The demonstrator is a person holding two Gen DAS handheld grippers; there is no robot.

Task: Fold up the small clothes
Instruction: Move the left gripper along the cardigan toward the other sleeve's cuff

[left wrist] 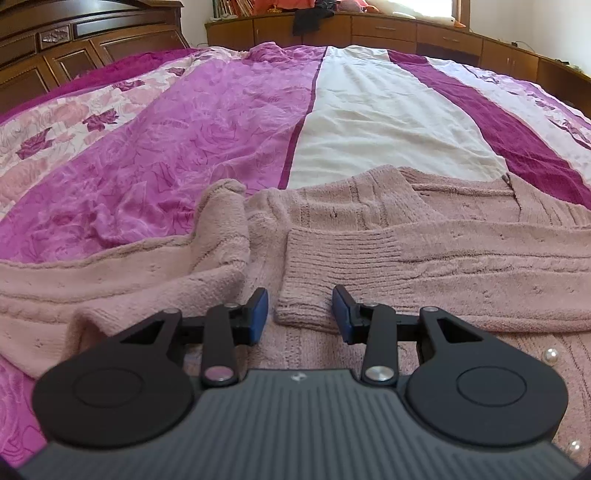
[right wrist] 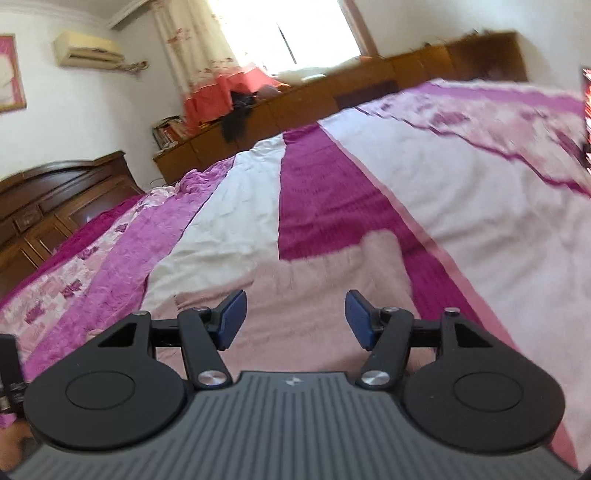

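Observation:
A pale pink knitted cardigan point(left wrist: 369, 206) with pearl buttons point(left wrist: 550, 356) lies spread on the bed. One sleeve is folded across its body, and the ribbed cuff point(left wrist: 310, 280) ends between the blue pads of my left gripper point(left wrist: 301, 314). That gripper is open and hovers low over the cuff, gripping nothing. In the right wrist view the same cardigan point(right wrist: 314, 280) shows blurred under my right gripper point(right wrist: 295, 319), which is open and empty, tilted above the garment's edge.
The bed is covered by a striped quilt point(left wrist: 184, 147) in magenta, pink floral and white. A dark wooden headboard point(left wrist: 55, 48) stands at the left, low wooden cabinets point(left wrist: 388, 29) along the far side. A curtained window point(right wrist: 288, 37) is beyond.

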